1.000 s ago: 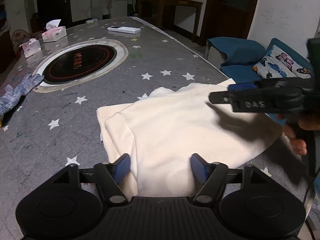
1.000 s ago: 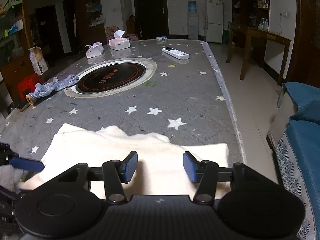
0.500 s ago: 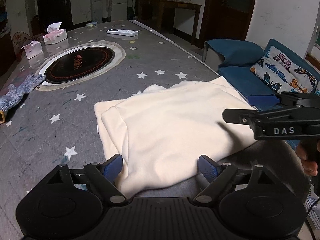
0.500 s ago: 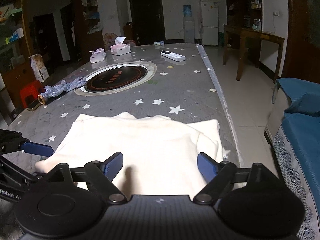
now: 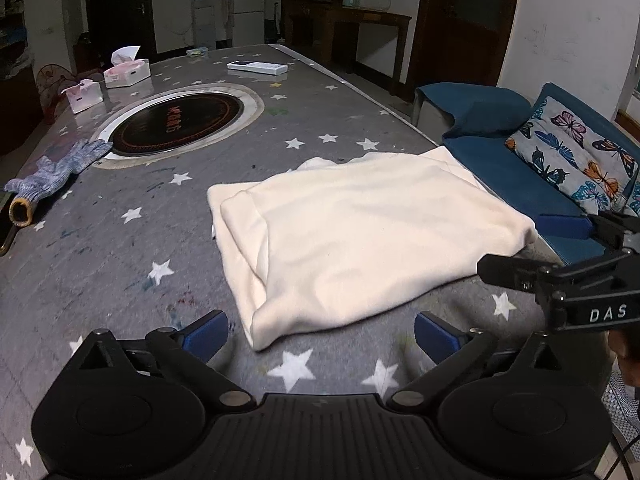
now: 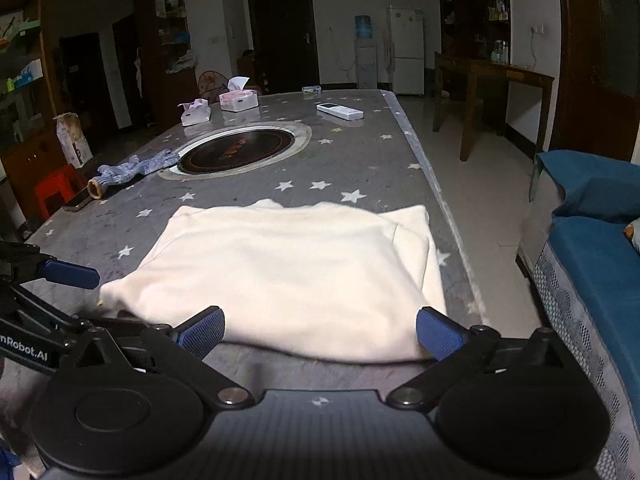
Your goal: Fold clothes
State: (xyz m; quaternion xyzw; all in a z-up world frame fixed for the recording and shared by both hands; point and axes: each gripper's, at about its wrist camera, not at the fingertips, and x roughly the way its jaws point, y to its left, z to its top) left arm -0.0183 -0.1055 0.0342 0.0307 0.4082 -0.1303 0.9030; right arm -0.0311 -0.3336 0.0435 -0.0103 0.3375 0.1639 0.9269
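A: Through the left wrist view, what do you get that the other one lacks?

B: On the far right, a blue sofa [image 5: 512,168] with a butterfly-print cushion [image 5: 576,152] on it, and the right tool [image 5: 560,248] side-on, black, lettered "DAS", its blue pads one above the other with a clear gap between them. A bit of the holding hand shows at the right edge, too little to judge its pose.

A: And the left tool itself?

B: The left tool [image 5: 320,334] is level and low over the grey star-patterned tabletop [image 5: 120,248], its two blue pads spread wide, gripping nothing. The folded cream-white garment [image 5: 360,240] lies flat on the tabletop just ahead of the pads, its near corner between them but short of both.

A: Now the right wrist view.

B: It shows the room's left side: dark wooden shelving [image 6: 172,40], a red stool [image 6: 56,188] and a phone [image 6: 78,202] by the table edge. The left tool [image 6: 52,280] comes in from the left, one blue pad pointing at the garment's corner.

A: The right tool there?

B: The right tool [image 6: 320,330] has its pads far apart, empty. The cream garment [image 6: 288,272] lies right in front, its near edge spanning the gap; I cannot tell whether the pads touch the cloth.

A: Anything common to both?

B: A round black inset hotplate [image 6: 240,150], a blue knit glove [image 6: 136,166], two pink-and-white tissue boxes [image 6: 218,106] and a white remote control [image 6: 340,111], all well beyond the garment.
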